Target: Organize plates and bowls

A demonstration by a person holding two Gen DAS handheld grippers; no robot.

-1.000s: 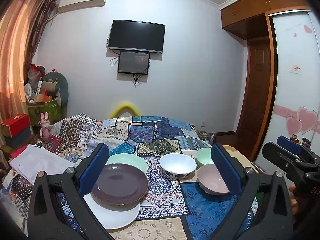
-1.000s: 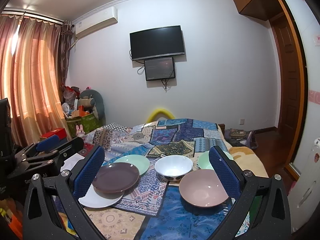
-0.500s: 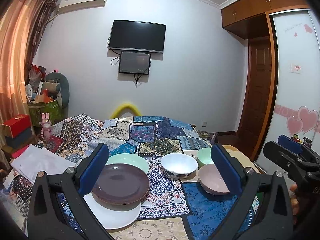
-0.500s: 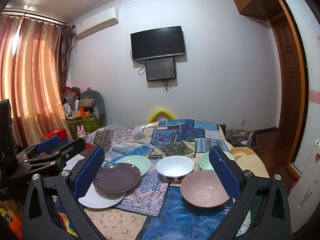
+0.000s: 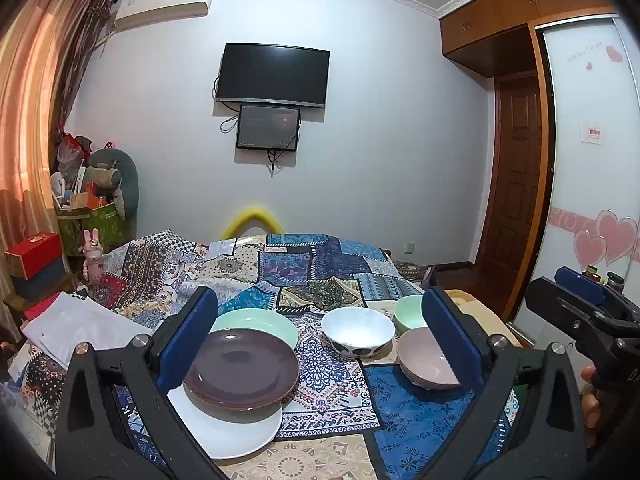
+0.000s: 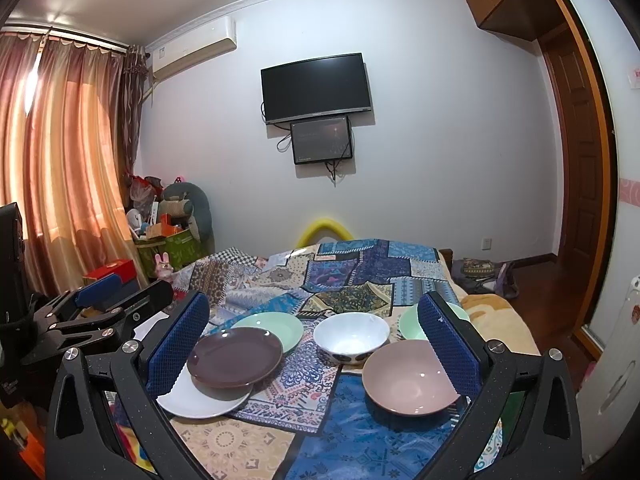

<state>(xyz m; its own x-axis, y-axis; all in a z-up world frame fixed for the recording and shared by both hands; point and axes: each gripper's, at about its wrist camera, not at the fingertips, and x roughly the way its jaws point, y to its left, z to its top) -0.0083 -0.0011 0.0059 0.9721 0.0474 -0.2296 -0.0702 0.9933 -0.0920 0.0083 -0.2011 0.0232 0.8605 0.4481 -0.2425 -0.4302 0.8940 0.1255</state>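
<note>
a: patchwork cloth (image 5: pixel 320 364) covers the whole work surface; tv (image 5: pixel 273 75) and a smaller screen (image 5: pixel 268 127) on the far wall at 12 o'clock, curtains (image 6: pixel 60 168) at 9.

b: dishes?

a: brown plate (image 5: pixel 242 368) sits on a white plate (image 5: pixel 232 432), at 7 o'clock of centre. green plate (image 5: pixel 256 322) just behind, its near edge hidden by the brown one. white bowl (image 5: pixel 357 330) mid-cloth. pink bowl (image 5: pixel 424 360) at 4 o'clock, green bowl (image 5: pixel 408 314) beside it, farther back.

b: grippers?

a: left gripper (image 5: pixel 320 344) spread wide, nothing between its fingers; it hangs short of the dishes. right gripper (image 6: pixel 312 348) likewise wide apart and empty, pink bowl (image 6: pixel 408 378) partly behind its right finger.

b: obstructions?

a: left finger pad (image 5: pixel 188 340) masks the edge of the plate stack. folded white cloth (image 5: pixel 76 326) at 9 o'clock, clutter basket (image 5: pixel 94 220) beyond. each gripper shows at the other view's edge.
</note>
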